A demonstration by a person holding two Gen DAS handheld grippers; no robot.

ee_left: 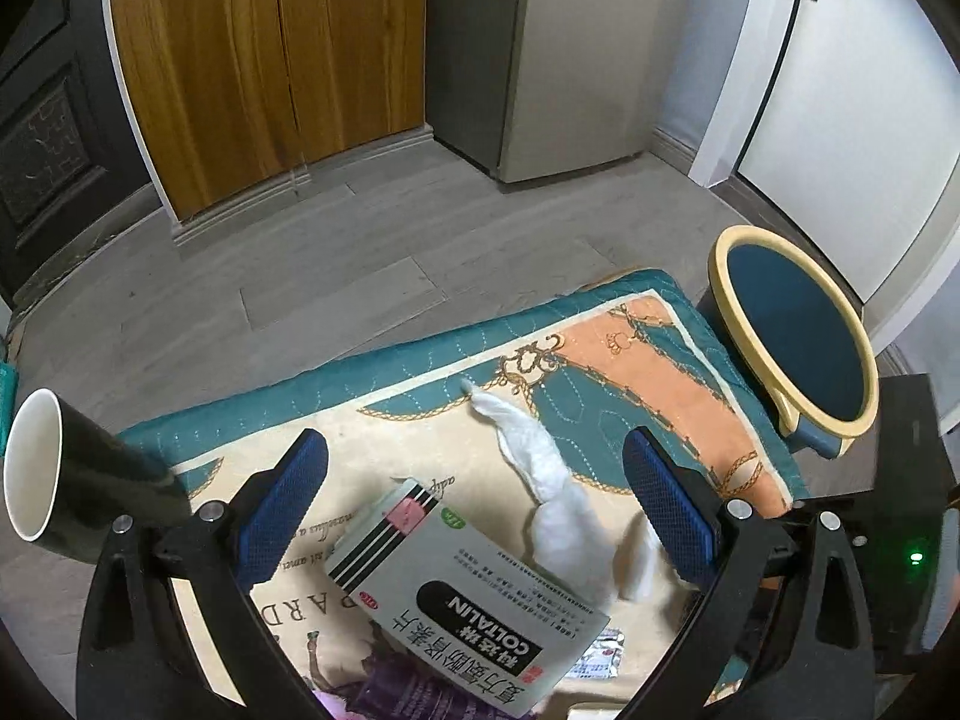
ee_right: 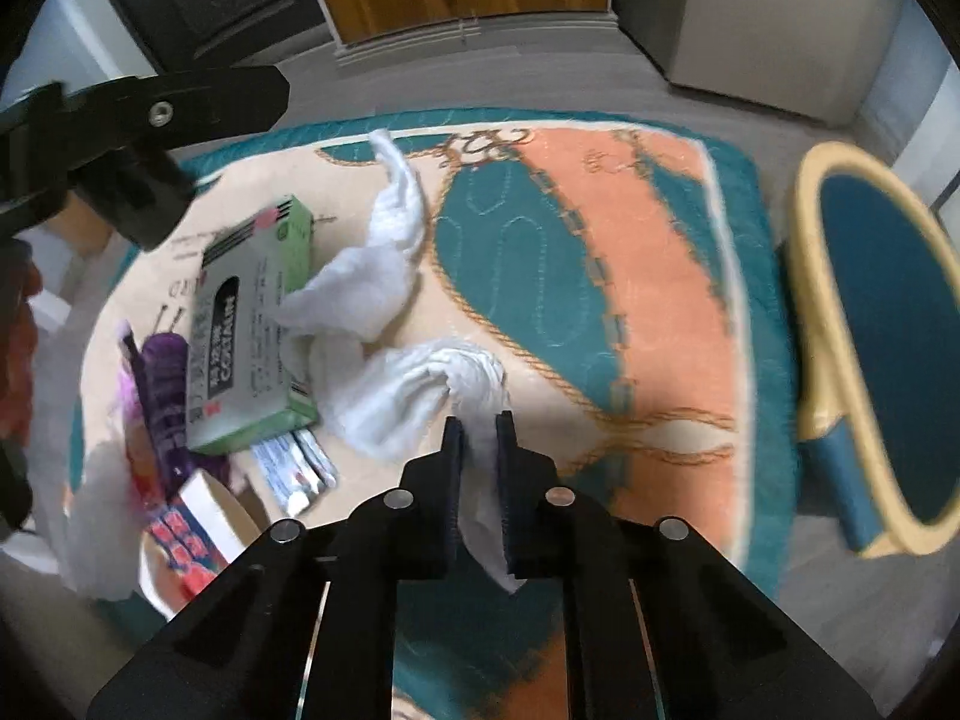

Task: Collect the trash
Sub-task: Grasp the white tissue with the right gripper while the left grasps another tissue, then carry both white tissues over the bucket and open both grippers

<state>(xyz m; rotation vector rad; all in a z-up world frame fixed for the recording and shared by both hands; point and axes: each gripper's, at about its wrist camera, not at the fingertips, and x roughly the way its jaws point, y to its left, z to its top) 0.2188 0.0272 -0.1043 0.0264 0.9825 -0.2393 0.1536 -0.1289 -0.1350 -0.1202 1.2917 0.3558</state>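
My right gripper (ee_right: 480,438) points steeply down and is shut on a twisted white tissue (ee_right: 420,390) lying on the patterned cloth (ee_right: 660,276); a corner of the tissue sticks out behind the pads. A second crumpled tissue (ee_right: 372,264) rests partly on a green-and-white medicine box (ee_right: 246,324). In the left wrist view my left gripper (ee_left: 477,504) stands open above that medicine box (ee_left: 468,588), with the long tissue (ee_left: 540,468) between its blue pads (ee_left: 282,498) but untouched. A blue bin with a yellow rim (ee_left: 792,336) stands off the cloth's right end.
A black paper cup (ee_left: 60,474) lies on its side at the left. A purple wrapper (ee_right: 165,384), foil sachets (ee_right: 300,468) and a small red-and-white box (ee_right: 198,522) lie near the medicine box. The bin (ee_right: 876,348) is open-topped; grey floor lies beyond.
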